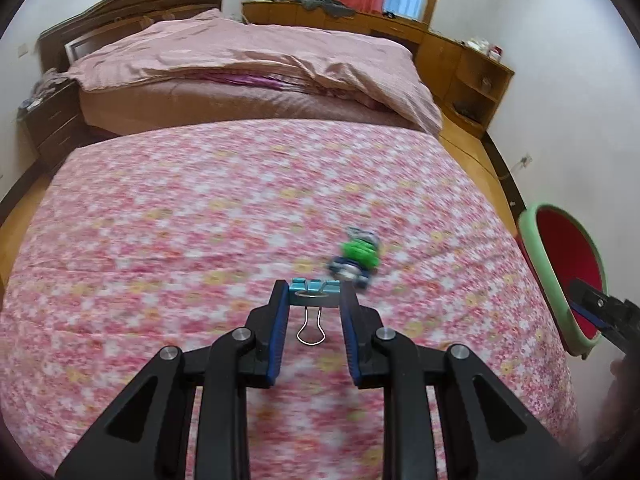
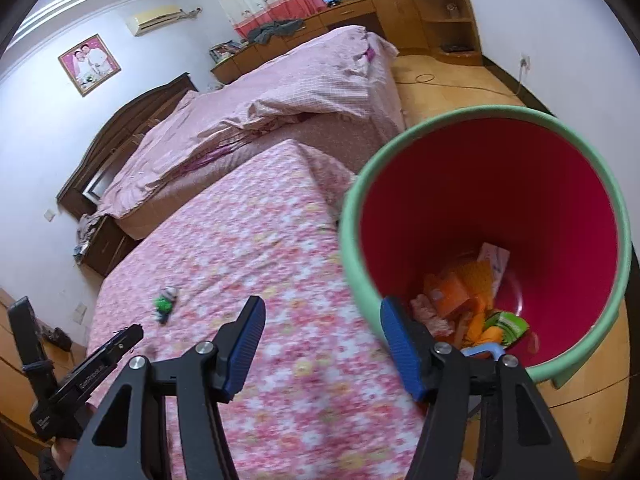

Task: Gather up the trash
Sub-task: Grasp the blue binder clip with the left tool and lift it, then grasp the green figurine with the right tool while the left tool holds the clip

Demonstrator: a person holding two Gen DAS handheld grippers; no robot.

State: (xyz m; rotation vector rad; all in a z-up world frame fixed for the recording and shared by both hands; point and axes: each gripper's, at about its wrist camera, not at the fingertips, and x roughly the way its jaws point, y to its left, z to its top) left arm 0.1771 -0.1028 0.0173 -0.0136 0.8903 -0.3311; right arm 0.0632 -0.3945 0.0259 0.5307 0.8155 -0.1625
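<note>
My left gripper [image 1: 315,296] is shut on a light-blue binder clip [image 1: 316,289], whose wire handle hangs back between the fingers, above the pink floral bed cover [image 1: 200,240]. A blurred green and blue-white scrap [image 1: 356,258] lies on the cover just beyond and to the right of the clip, and shows in the right wrist view too as the scrap [image 2: 166,300]. My right gripper [image 2: 322,320] stands open at the red bin with the green rim [image 2: 348,216]; its right finger reaches inside the rim and its left finger stays over the bed. Orange, green and pink trash [image 2: 464,300] lies in the bin.
The bin [image 1: 536,248] stands on the wooden floor [image 2: 448,80] off the bed's right edge. Beyond the floral cover lies a larger bed with a pink quilt [image 1: 248,52] and dark headboard. Wooden cabinets [image 1: 460,52] line the far wall, and a nightstand [image 1: 48,120] is at the left.
</note>
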